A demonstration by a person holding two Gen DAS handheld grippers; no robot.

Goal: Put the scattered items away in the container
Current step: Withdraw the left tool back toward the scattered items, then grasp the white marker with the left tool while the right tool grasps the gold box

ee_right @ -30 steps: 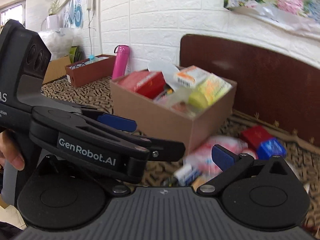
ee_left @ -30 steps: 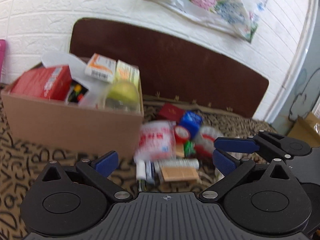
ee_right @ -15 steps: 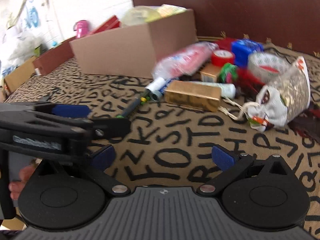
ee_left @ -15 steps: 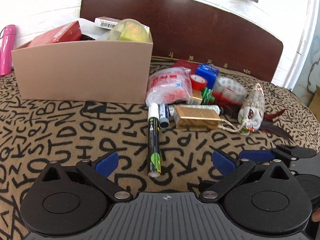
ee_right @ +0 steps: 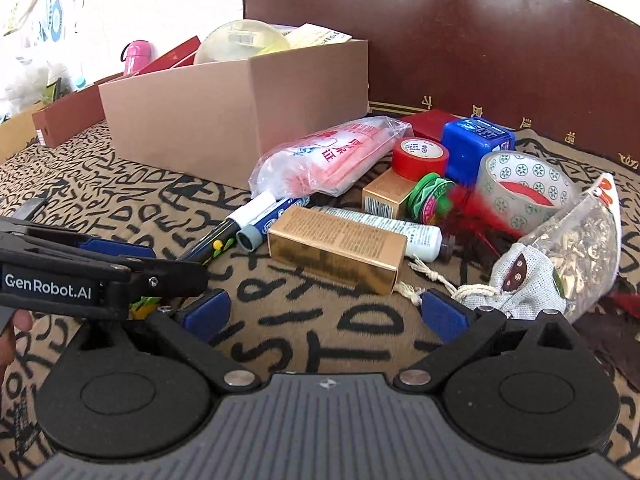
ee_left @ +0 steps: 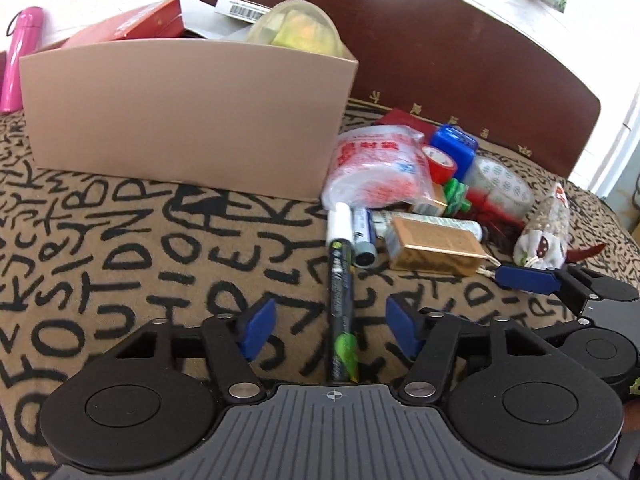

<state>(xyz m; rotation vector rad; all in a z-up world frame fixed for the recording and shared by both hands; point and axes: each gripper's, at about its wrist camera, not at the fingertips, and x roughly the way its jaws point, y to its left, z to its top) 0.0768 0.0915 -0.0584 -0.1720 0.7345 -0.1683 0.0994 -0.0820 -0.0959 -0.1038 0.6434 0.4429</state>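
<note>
Left tongs now lower, agape astride black marker; right tongs agape, empty.

A bed with a tan, black-lettered blanket carries a cardboard box, a black marker, a gold carton, tape rolls, packets and a drawstring pouch.

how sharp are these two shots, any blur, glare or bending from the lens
Left wrist view: the black marker between the open left tongs is crisp; the cardboard box looks slightly soft and its top edge bows. Right wrist view: the gold box is sharp, the headboard curves with fisheye distortion, and the wall at upper left is washed out.
</note>
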